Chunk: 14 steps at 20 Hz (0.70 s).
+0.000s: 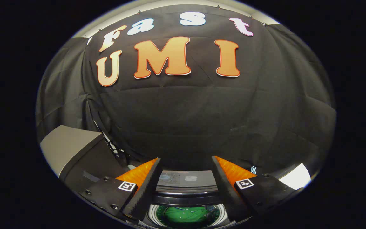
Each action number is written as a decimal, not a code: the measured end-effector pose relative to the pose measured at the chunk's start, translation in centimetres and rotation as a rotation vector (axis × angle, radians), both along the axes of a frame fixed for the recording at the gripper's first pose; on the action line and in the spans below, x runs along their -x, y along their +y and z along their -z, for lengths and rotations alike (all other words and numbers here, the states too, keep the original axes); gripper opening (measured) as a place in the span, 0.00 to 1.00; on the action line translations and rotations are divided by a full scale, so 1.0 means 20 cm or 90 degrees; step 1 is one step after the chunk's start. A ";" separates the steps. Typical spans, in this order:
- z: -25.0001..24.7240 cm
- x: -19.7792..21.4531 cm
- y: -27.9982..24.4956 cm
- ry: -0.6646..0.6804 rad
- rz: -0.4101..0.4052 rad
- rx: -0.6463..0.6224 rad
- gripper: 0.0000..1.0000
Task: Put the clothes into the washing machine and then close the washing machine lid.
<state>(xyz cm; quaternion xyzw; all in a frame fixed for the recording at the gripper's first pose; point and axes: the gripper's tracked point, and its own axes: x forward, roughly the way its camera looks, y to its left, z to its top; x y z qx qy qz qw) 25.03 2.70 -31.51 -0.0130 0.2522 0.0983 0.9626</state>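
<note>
Green clothes [186, 216] sat down inside the washing machine's drum [152, 212], right there between the fingers and below them, bunched in the round opening — so the first half of the job looked done, as far as I could judge. The washing machine [186, 194] itself lay straight ahead, its dark top panel just beyond the opening, with a small pale label on it too blurred to make out. And the lid? Nothing was covering that drum; the opening stood bare, so closing it was still to come. Whether the dark panel behind the opening was the raised lid, I couldn't tell. The gripper [186, 173] hung above the machine with its fingers spread wide, nothing held between them, empty and free for the next move. Off to one side of the machine stood a grey slanted box [68, 149], with cables trailing down behind it. On the other side a pale strip of surface [297, 178] showed, apart from the machine. Black cloth wall [202, 121] behind it all
</note>
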 end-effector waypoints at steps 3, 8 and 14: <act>0.04 0.10 -0.01 0.014 0.000 0.002 0.98; 0.23 0.37 -0.05 0.059 0.003 0.013 0.98; 0.42 0.52 -0.09 0.122 0.028 -0.006 0.98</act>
